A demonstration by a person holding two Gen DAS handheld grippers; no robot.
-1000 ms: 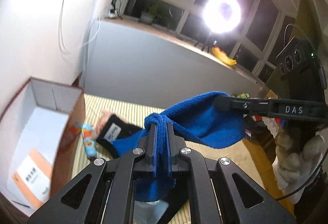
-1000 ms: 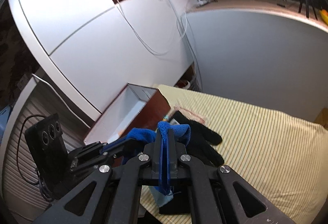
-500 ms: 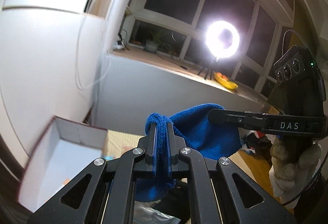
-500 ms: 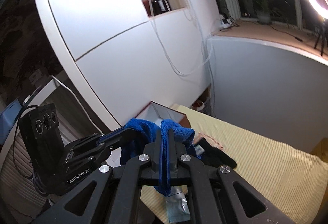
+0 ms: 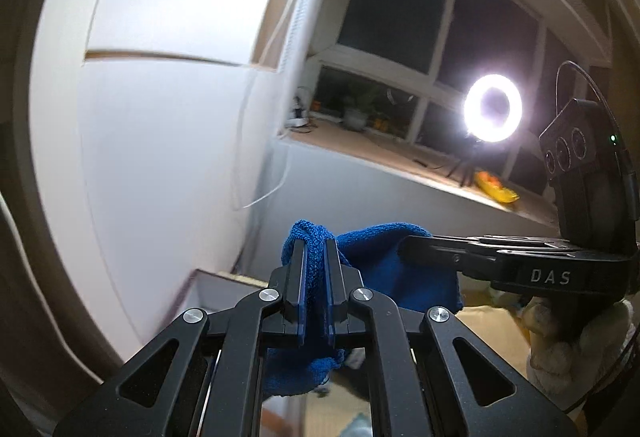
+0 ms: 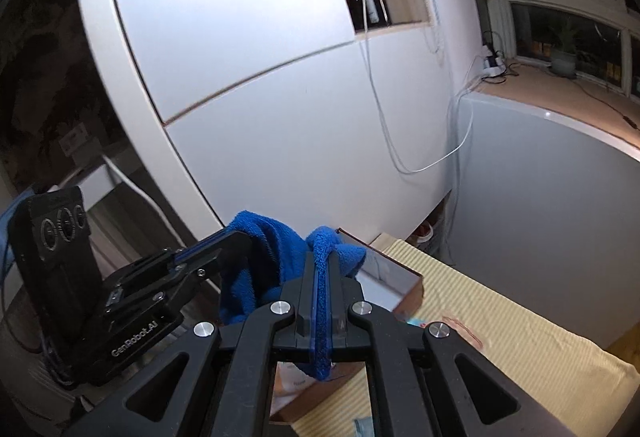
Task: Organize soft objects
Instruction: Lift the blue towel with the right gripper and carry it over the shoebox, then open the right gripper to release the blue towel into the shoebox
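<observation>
A blue fleece cloth (image 5: 384, 269) hangs in the air between both grippers. My left gripper (image 5: 314, 257) is shut on one bunched edge of it. My right gripper (image 6: 322, 265) is shut on another edge of the cloth (image 6: 260, 257). In the left wrist view the right gripper (image 5: 412, 249) reaches in from the right, held by a gloved hand. In the right wrist view the left gripper (image 6: 236, 241) reaches in from the left. A brown cardboard box (image 6: 404, 283) with a white inside stands open below the cloth, on the yellow striped table (image 6: 520, 349).
White cabinet doors (image 6: 280, 117) rise close behind the box. A grey wall (image 6: 540, 197) and a window ledge with a ring light (image 5: 494, 109) lie beyond the table. A pink item (image 6: 460, 325) lies on the table beside the box.
Both grippers have lifted the blue cloth and tilted upward. The table, the black glove and most of the box have dropped out of the left wrist view.
</observation>
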